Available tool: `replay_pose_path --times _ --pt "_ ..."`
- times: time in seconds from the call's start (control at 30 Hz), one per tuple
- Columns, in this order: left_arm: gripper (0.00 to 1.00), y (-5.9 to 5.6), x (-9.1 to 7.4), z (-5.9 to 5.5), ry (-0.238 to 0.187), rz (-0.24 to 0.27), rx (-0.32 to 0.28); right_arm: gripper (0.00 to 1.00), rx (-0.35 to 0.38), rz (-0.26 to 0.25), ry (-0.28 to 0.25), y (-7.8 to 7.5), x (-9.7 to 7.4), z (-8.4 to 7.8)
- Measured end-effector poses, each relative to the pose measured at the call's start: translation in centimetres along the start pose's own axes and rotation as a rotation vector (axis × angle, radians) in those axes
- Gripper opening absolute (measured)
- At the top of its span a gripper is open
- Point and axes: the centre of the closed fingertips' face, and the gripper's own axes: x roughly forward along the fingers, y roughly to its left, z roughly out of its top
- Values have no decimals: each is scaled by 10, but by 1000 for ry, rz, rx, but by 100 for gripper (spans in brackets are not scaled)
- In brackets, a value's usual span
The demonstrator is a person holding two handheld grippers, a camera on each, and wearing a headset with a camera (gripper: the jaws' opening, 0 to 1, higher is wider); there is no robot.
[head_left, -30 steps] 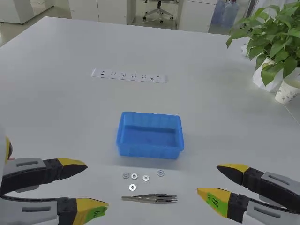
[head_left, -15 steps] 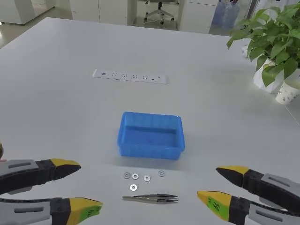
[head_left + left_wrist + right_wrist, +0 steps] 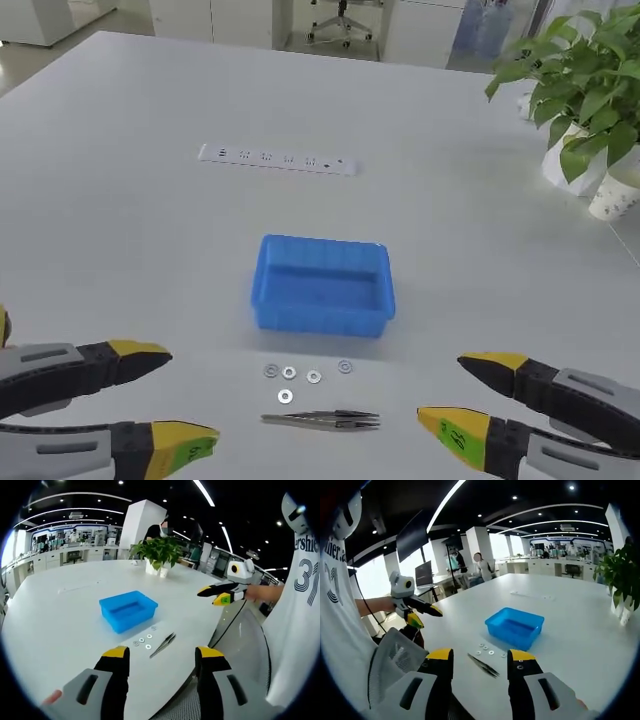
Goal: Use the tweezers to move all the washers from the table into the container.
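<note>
We recorded the left gripper at the near left of the table, jaws apart and holding nothing. The right gripper sat at the near right, jaws likewise apart and holding nothing. Both grippers were above the table surface and well apart from each other.

The tweezers lay flat on the table between the two grippers, near the front edge, touched by neither. Just beyond the tweezers we counted five washers: four in a loose row running left to right and one slightly nearer, between the row and the tweezers. All five rested on the table, outside the container.

The blue container stood just beyond the washers, its open top upward. We could not tell from the head view whether anything lay inside it.

Farther back, a white power strip lay on the table, well apart from the container. A potted plant stood at the far right.

In the left gripper view, the tweezers lay between that gripper's spread jaws and the container.
</note>
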Motion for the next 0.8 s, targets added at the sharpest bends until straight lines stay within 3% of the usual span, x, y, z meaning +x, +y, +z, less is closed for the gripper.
replay_pose_path --times 0.1,0.23,0.8 --pt "58 -1 2 -4 8 -8 -5 44 -4 2 5 0 1 -1" --pt "56 -4 5 2 -47 -31 -41 44 -6 6 16 0 2 -3" --pt "54 -1 16 -5 -32 -54 -41 43 -6 23 52 -1 11 -15"
